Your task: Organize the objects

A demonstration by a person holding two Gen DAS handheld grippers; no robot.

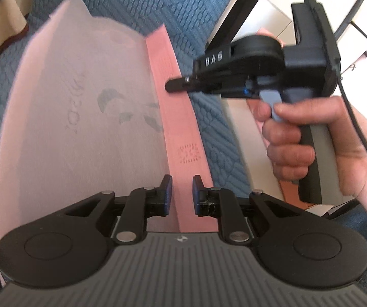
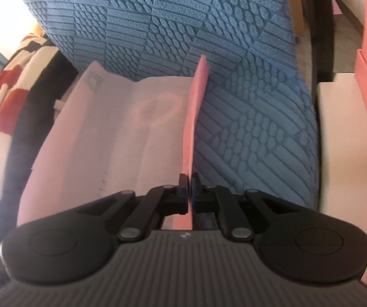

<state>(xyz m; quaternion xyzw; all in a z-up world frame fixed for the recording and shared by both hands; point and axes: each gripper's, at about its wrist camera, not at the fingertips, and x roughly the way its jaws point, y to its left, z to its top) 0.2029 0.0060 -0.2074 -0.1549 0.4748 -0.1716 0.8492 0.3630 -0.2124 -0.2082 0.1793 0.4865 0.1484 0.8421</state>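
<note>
Pink bag (image 1: 76,117) is lying on the blue quilted cushion (image 1: 158,5), its pale face spreading toward 10 o'clock from the left hand-held gripper (image 1: 182,192) and its darker pink side fold (image 1: 181,133) running up toward 12 o'clock. That fold is passing between the left hand-held gripper's pads, which are standing slightly apart around it; whether they are actually pinching it cannot be told. In the right wrist view, the right hand-held gripper (image 2: 190,189) is clenching the same fold (image 2: 196,117) edge-on, pads pressed on the thin panel, with the bag's long axis heading straight away at 12 o'clock. From the left camera, the right hand-held gripper (image 1: 169,85) is sitting at 2 o'clock, tips touching the fold further up, the person's hand (image 1: 308,138) squeezing its trigger. Judging by this, the right one is gripping nearer the bag's far end, so the coming move is likely turning on pulling along that fold line.
</note>
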